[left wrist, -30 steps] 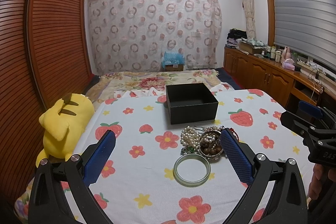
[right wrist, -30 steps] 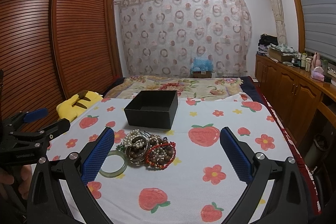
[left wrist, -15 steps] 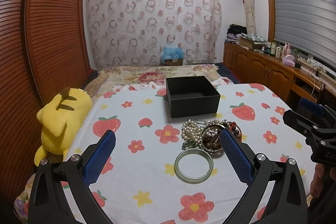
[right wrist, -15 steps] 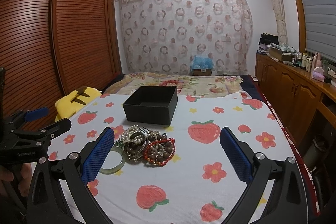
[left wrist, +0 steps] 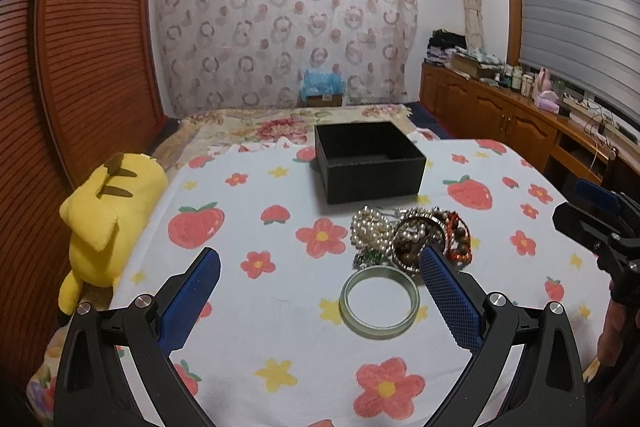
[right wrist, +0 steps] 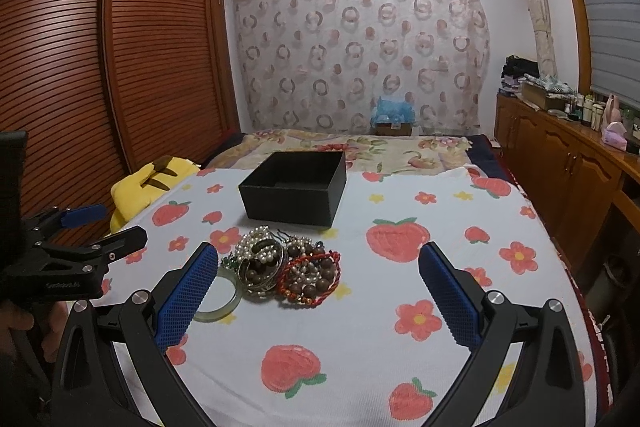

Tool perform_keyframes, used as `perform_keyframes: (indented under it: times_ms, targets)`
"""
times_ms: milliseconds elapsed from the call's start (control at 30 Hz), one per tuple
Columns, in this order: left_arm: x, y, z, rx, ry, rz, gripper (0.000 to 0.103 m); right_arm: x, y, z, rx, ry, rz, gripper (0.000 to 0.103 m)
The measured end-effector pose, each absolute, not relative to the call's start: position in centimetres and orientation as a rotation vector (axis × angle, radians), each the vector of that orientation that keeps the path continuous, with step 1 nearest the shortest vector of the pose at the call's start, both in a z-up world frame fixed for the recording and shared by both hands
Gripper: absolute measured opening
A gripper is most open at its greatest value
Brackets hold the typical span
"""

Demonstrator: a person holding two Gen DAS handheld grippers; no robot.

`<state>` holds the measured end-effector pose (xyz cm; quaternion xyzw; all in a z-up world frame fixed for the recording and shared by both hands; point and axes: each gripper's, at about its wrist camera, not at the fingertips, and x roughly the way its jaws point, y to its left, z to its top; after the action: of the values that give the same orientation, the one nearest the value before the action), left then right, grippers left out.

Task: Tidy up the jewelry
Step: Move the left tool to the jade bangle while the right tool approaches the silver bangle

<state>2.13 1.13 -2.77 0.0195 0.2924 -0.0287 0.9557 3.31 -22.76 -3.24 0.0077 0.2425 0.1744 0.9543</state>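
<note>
The pale green bangle [left wrist: 379,307] lies flat between the wide-spread, empty fingers of the left gripper [left wrist: 320,301], nearer it than the right gripper [right wrist: 320,301]. That one, equally wide and empty, faces the bead pile [right wrist: 288,267] before the black box [right wrist: 294,193].

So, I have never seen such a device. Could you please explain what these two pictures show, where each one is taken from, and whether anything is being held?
A person holds two hand-held grippers; each carries a camera looking along its blue fingers. One picture is from the left gripper, the other from the right gripper. Both are open and hold nothing. On the strawberry-print cover lie a pile of beaded jewelry, a pale green bangle and an open black box behind them. A yellow plush toy lies at the bed's left side.
</note>
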Motion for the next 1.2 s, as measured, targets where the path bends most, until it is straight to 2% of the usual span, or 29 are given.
perform_keyframes:
  times_ms: [300, 833, 967, 1067, 1200]
  targets:
    - [3.2, 1.4, -4.6, 0.061, 0.653, -0.103, 0.097, 3.7, -22.2, -4.1, -0.023, 0.517, 0.387, 0.095]
    - [6.7, -1.6, -9.0, 0.074, 0.850, -0.297, 0.097, 5.3, -21.6, -6.6, -0.044, 0.632, 0.460, 0.066]
    - [7.3, -2.3, -9.6, 0.087, 0.873, -0.325, 0.095, 5.5, -21.5, -6.7, -0.058, 0.640, 0.465, 0.064]
    - [7.7, -2.6, -10.0, 0.087, 0.904, -0.341, 0.087, 5.6, -21.4, -6.8, -0.060, 0.641, 0.471, 0.064]
    - [7.8, -3.1, -10.5, 0.115, 0.912, -0.340, 0.085, 5.9, -21.1, -7.0, -0.077, 0.650, 0.487, 0.062]
